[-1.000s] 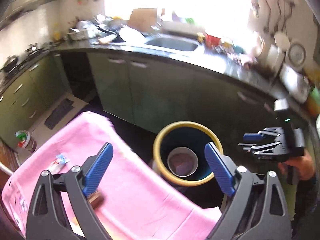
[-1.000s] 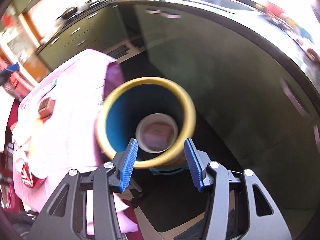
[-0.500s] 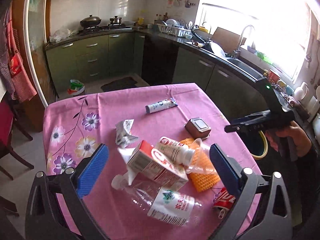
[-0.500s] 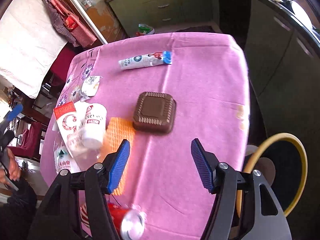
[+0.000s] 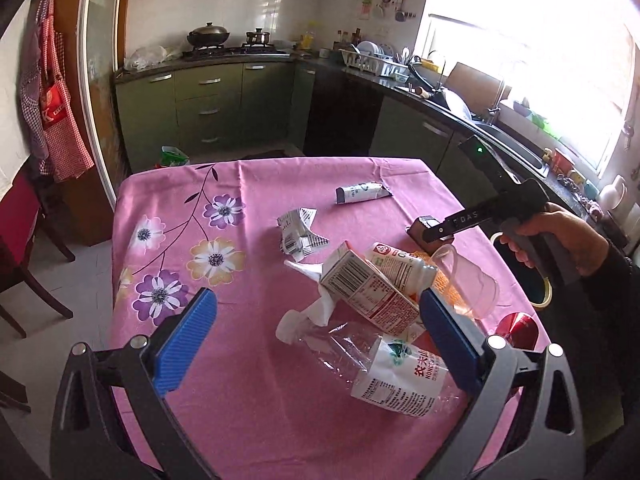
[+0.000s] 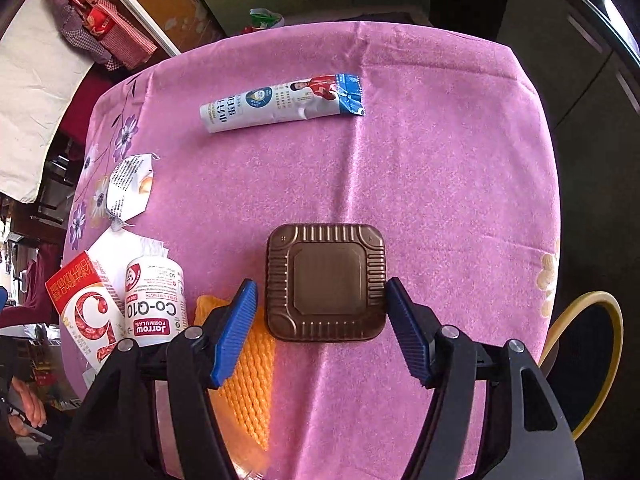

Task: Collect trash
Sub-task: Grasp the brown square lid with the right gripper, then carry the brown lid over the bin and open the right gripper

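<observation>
The left wrist view takes in the whole counter [image 5: 256, 400] under its pink flowered cloth: a torn white wrapper [image 5: 298, 232], a red-and-white carton [image 5: 368, 292], a white supplement bottle [image 5: 400, 266] and a crushed clear plastic bottle [image 5: 396, 372]. The left hand-held gripper [image 5: 320, 340] hangs wide open and empty above them.

Only the right wrist view shows the brown ribbed square plastic tray [image 6: 326, 282] in full, on the cloth just beside orange netting [image 6: 248, 380], with a white-and-blue sachet [image 6: 280, 102] farther off and the yellow-rimmed bin [image 6: 592, 356] at the far right.

Half a second ago the tray lay ahead of the blue pads; now it sits between them. The right hand-held gripper [image 6: 320, 326] is open, its jaws flanking the tray and angled down, and whether the pads touch it I cannot tell.
</observation>
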Demonstrator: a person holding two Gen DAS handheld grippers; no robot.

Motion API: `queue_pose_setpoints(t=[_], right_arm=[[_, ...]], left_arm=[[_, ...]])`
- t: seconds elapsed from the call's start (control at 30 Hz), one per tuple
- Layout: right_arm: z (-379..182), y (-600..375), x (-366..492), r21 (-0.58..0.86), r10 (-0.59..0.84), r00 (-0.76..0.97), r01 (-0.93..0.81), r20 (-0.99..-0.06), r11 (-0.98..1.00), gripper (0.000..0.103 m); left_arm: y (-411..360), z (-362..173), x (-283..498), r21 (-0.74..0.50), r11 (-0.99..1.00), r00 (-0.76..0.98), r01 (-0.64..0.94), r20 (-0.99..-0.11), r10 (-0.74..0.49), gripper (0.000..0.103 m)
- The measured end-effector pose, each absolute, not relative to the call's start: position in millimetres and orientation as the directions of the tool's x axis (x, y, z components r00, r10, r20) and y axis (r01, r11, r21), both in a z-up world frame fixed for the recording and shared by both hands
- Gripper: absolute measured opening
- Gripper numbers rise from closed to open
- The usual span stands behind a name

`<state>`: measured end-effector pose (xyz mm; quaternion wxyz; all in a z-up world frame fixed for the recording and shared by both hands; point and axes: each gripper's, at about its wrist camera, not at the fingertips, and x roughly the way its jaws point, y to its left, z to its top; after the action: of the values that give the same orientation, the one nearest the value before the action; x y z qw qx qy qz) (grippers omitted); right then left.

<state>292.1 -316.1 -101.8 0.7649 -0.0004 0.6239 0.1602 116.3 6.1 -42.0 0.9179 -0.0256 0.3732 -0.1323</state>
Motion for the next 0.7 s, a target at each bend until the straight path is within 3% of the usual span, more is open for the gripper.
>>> queue_pose_setpoints(t=[0.13, 0.17, 0.3, 0.53, 0.7], right_arm=[[-108, -316, 295, 0.189, 0.230, 0.157, -0.242, -0.960, 0.952, 0.065], [-110, -316, 297, 0.186, 0.226, 0.154, -0.239, -0.962, 0.953, 0.060], [-109, -315, 295, 0.183, 0.228, 0.175, -0.241, -0.958, 0.953, 0.058], [-58, -344, 264, 0.216, 0.285, 0.277, -0.255, -0.918, 0.943, 0.058], [-28, -421, 230, 0.194, 0.238, 0.365, -0.154, -0.900, 0.969, 0.059]], left_arm=[[6, -47, 117, -0.146, 0.962, 0.682, 0.232, -0.681, -0.268, 0.096], [5, -47, 117, -0.149, 0.961, 0.680, 0.233, -0.682, -0.271, 0.096], [3, -48, 116, -0.146, 0.959, 0.678, 0.241, -0.682, -0.274, 0.096], [-6, -48, 114, -0.132, 0.958, 0.672, 0.255, -0.688, -0.274, 0.096], [-14, -46, 111, -0.126, 0.955, 0.672, 0.267, -0.686, -0.278, 0.096]])
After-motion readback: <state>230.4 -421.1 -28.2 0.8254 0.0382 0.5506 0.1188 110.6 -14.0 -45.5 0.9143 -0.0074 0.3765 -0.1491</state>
